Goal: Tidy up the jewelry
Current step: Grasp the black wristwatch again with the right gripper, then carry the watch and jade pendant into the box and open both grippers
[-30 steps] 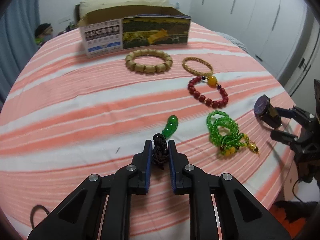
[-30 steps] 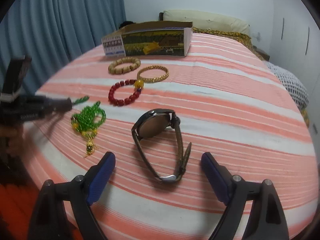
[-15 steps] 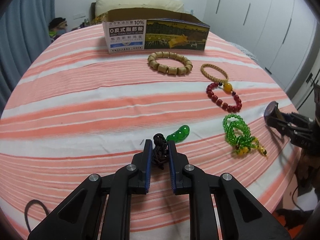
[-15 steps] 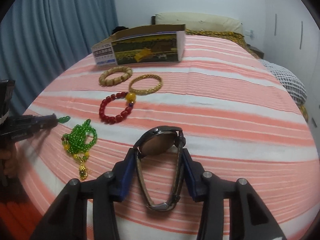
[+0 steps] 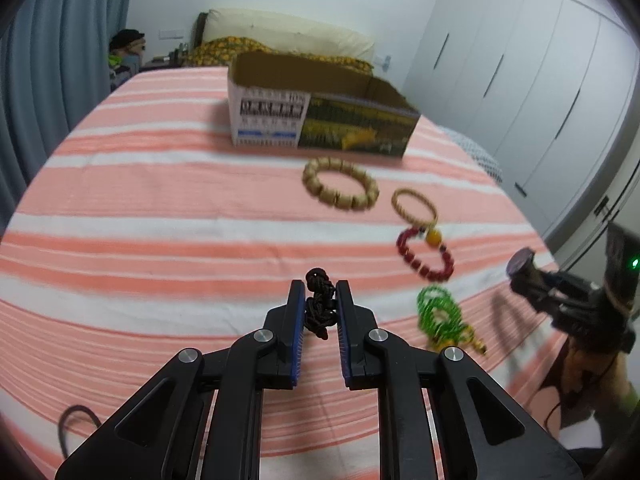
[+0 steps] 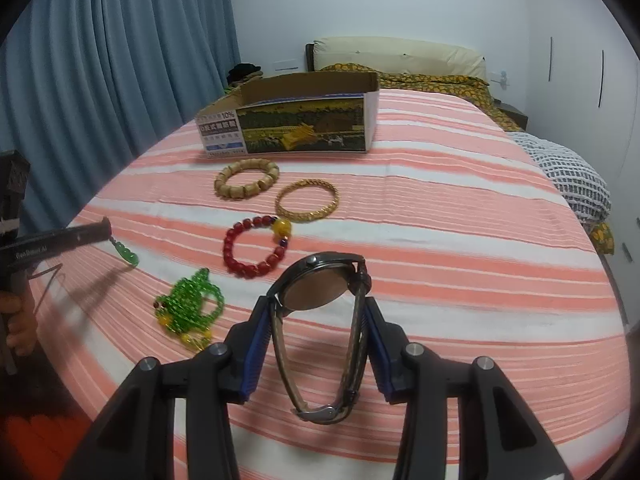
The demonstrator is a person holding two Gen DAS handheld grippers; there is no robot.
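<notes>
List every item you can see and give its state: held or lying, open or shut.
Left tongs: shut on the pendant cord.
Green pendant: hanging from its cord.
Right tongs: shut on the watch strap.
Watch: held, strap clasped.
Box: open on top, on the bed.
Wooden bracelet, gold bangle, red bracelet, green beads: lying on the bed.

Dim indoor light, soft shadows, fisheye-bent dark corners; left wrist view motion-blurred.

Both wrist cams close, angled down over bed [image 5: 168,208], sharing box [image 6: 304,128], bracelets
</notes>
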